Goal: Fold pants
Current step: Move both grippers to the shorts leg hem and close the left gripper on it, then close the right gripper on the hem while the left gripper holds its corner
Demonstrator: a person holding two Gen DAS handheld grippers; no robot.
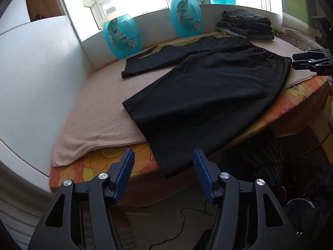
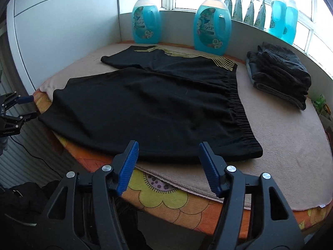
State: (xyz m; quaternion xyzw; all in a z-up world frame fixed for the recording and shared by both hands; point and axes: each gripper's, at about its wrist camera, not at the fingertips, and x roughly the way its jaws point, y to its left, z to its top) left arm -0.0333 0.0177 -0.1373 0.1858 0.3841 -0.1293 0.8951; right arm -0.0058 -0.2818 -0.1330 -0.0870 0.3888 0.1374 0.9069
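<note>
Black pants [image 1: 206, 87] with yellow stripes lie spread flat on a beige towel [image 1: 100, 112] on the table, legs apart, waistband to the right. The near leg's hem hangs over the table's front edge. My left gripper [image 1: 163, 156] is open and empty, just in front of that hanging hem. In the right wrist view the pants [image 2: 149, 108] fill the middle and my right gripper [image 2: 168, 149] is open and empty at the near edge of the pants by the waistband corner. The left gripper [image 2: 26, 106] shows open at that view's left edge.
Two blue detergent bottles [image 1: 121, 34] [image 1: 186, 18] stand at the back by the window. A stack of folded dark clothes [image 2: 281, 73] sits at the back right of the towel. The table has an orange flowered cover [image 2: 166, 195]. A white wall panel [image 1: 37, 83] stands at the left.
</note>
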